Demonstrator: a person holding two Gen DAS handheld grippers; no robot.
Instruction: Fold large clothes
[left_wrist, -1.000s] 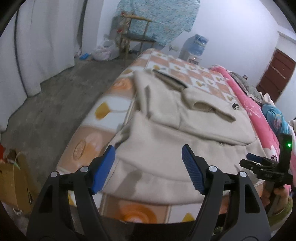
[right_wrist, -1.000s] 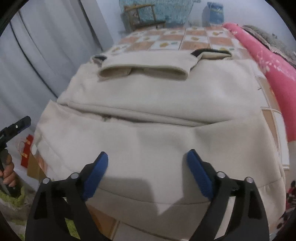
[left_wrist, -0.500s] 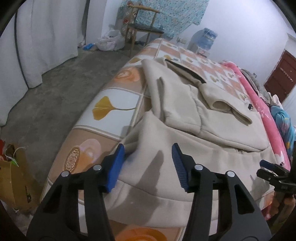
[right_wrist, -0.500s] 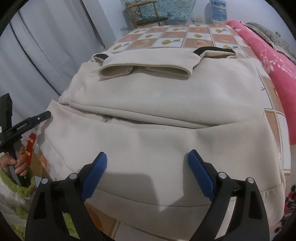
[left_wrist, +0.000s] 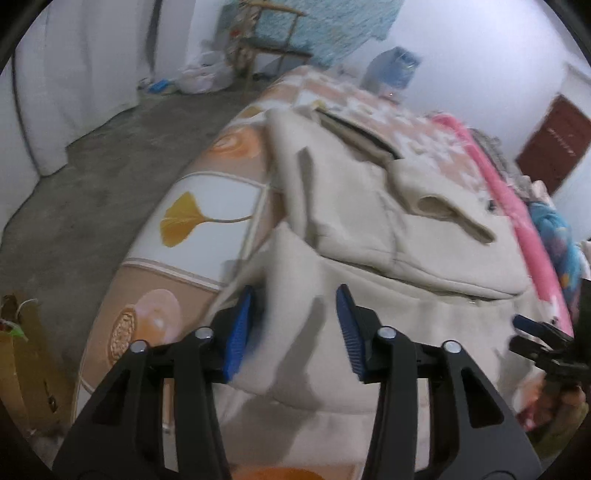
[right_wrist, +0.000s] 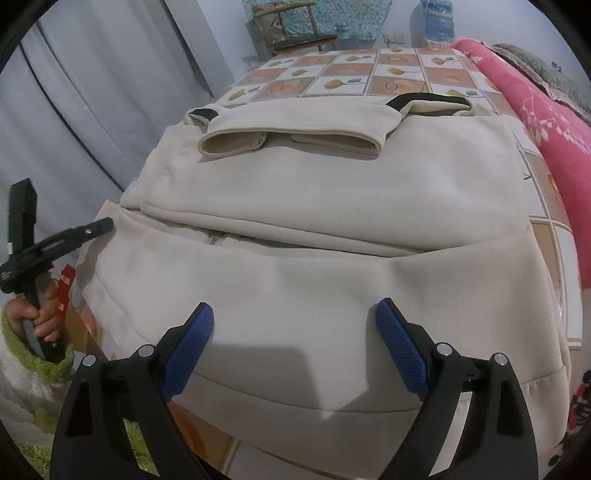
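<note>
Cream hoodie (right_wrist: 332, 229) on patterned bed (left_wrist: 207, 206) — both tools (left_wrist: 291, 328) (right_wrist: 291, 347) spread wide, pink blanket (right_wrist: 546, 107) alongside

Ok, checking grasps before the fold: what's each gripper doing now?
Left gripper: open, straddling the cream hoodie's hem corner.
Right gripper: open, holding nothing.

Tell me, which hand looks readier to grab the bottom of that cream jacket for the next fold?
Probably the left. Its tongs are open around the near-left corner of the cream jacket, cloth between the blue pads. The right tongs are open too, but over the middle of the hem, with no edge between them.
</note>
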